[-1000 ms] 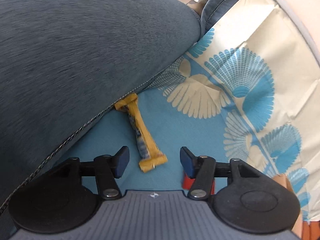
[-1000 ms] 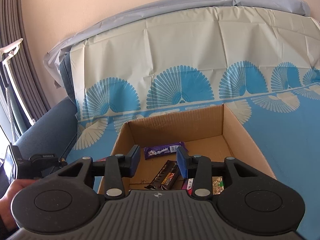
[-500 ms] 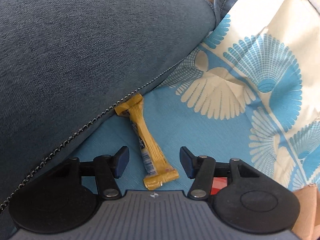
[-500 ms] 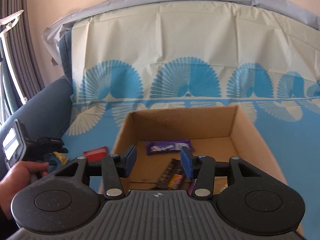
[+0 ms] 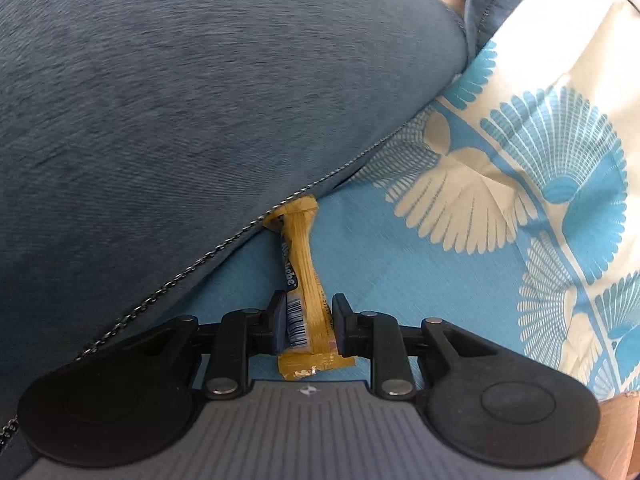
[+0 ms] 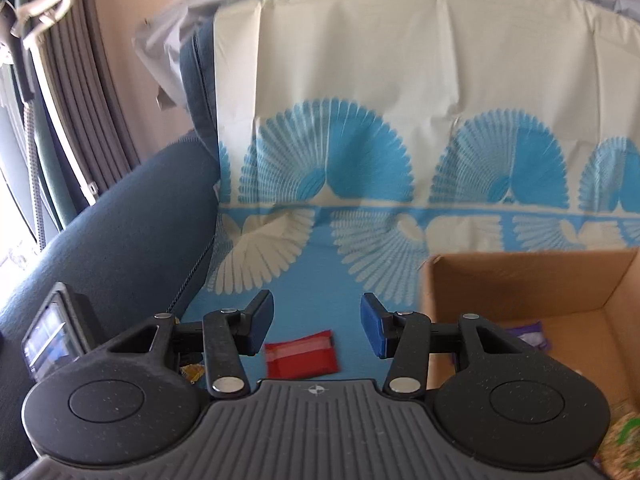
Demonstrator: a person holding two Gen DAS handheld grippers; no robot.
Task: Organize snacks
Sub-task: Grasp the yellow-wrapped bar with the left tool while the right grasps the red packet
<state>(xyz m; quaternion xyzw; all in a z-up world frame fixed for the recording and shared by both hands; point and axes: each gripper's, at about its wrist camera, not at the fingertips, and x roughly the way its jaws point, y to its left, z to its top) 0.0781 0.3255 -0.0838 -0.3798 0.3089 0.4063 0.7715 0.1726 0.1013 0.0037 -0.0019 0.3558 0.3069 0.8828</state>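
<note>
Left wrist view: the left gripper [image 5: 308, 322] has its pads pressed against both sides of a yellow bar [image 5: 301, 276], clamped near the wrapper's lower end, where a barcode shows. The bar runs toward 12 o'clock, its far end tucked at the piped seam of the grey armrest [image 5: 200, 100], which fills the frame from 9 to 12 o'clock. A blue-and-cream fan-print cover [image 5: 500, 208] spreads from 1 to 4 o'clock, and a sliver of box [image 5: 616, 432] shows at 4 o'clock. Right wrist view: the right gripper [image 6: 317, 322] has its fingers wide apart with nothing between them, above a red packet [image 6: 301, 354] lying flat on the cover [image 6: 320, 280]. Only this view shows the packet, the open box [image 6: 520, 284] at 3 o'clock with a purple wrapper [image 6: 530, 332] inside, a corner of the yellow bar [image 6: 191, 372] at 8 o'clock, the armrest [image 6: 120, 232] at 9 o'clock, and curtains [image 6: 80, 80] at 10 o'clock.
</note>
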